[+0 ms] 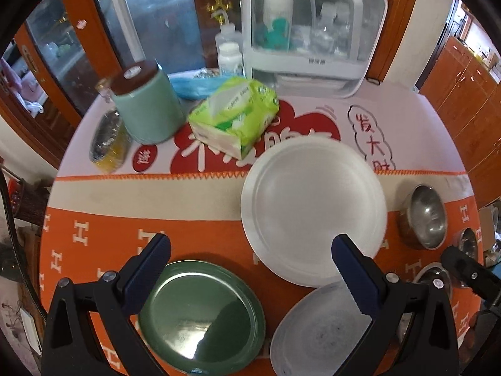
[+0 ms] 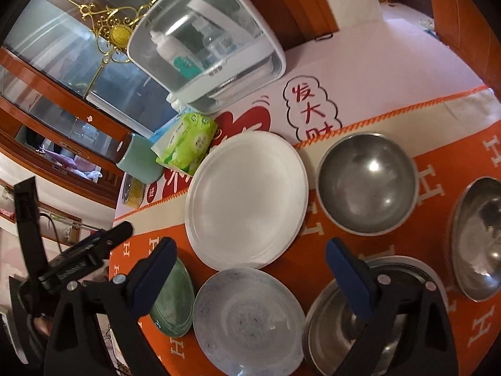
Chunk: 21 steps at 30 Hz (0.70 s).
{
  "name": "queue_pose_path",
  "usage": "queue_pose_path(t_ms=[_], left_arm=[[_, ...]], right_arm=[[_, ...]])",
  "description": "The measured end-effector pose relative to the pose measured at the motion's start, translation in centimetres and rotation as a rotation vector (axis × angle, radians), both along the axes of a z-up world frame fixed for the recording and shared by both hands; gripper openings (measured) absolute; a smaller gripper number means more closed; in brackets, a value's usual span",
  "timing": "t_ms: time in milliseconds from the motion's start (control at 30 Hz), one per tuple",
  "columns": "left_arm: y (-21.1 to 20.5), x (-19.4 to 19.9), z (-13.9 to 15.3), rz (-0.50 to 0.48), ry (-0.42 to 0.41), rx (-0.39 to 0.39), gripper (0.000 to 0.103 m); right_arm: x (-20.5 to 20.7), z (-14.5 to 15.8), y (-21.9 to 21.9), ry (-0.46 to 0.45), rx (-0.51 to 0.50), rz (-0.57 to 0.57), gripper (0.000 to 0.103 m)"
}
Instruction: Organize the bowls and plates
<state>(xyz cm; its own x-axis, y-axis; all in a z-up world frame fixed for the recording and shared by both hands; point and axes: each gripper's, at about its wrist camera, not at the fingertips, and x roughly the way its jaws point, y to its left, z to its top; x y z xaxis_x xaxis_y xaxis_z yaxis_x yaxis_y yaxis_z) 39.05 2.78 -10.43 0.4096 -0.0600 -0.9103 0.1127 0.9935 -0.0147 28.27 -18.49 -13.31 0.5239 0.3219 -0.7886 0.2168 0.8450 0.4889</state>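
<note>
A large white plate (image 1: 313, 206) (image 2: 247, 197) lies mid-table on the orange cloth. Nearer me are a green plate (image 1: 200, 316) (image 2: 173, 304) and a pale speckled grey plate (image 1: 316, 332) (image 2: 247, 319). To the right stand three steel bowls: one beside the white plate (image 1: 427, 216) (image 2: 366, 181), one at the far right (image 2: 479, 241), one at the front (image 2: 353, 322). My left gripper (image 1: 252, 247) hovers open above the plates, holding nothing. My right gripper (image 2: 250, 250) is open too, its right finger over the front bowl.
At the table's back stand a teal canister (image 1: 147, 103), a green tissue pack (image 1: 235, 116), a yellow jar lying on its side (image 1: 108, 141), a white bottle (image 1: 230, 58) and a white-framed clear storage box (image 1: 310, 31). Wooden cabinets surround the table.
</note>
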Motion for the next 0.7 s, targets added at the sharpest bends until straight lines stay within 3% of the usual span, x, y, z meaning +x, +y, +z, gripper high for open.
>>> queue_pose_path(t_ms=[267,467,633,700], left_arm=[[1.0,1.9,-6.1,0.043,0.120,-0.039,0.101],[1.5,3.2,-9.4,0.063,0.169,-0.096,0.097],[1.1,4.1,-10.9,0.062,0.161,-0.074,0.088],[0.9,4.4,-11.6,0.061,0.173,-0.083,0.081]], right_arm=[[1.8,-4.0,-0.3,0.068,0.051,-0.017,0.087],[2.9,-6.5,-0.8,0.124,0.069,-0.030,0.073],[3.8,-7.8,-1.2,0.136,0.062,-0.026,0.061],[4.0,-8.2,-1.3,0.141,0.065,-0.022,0.058]])
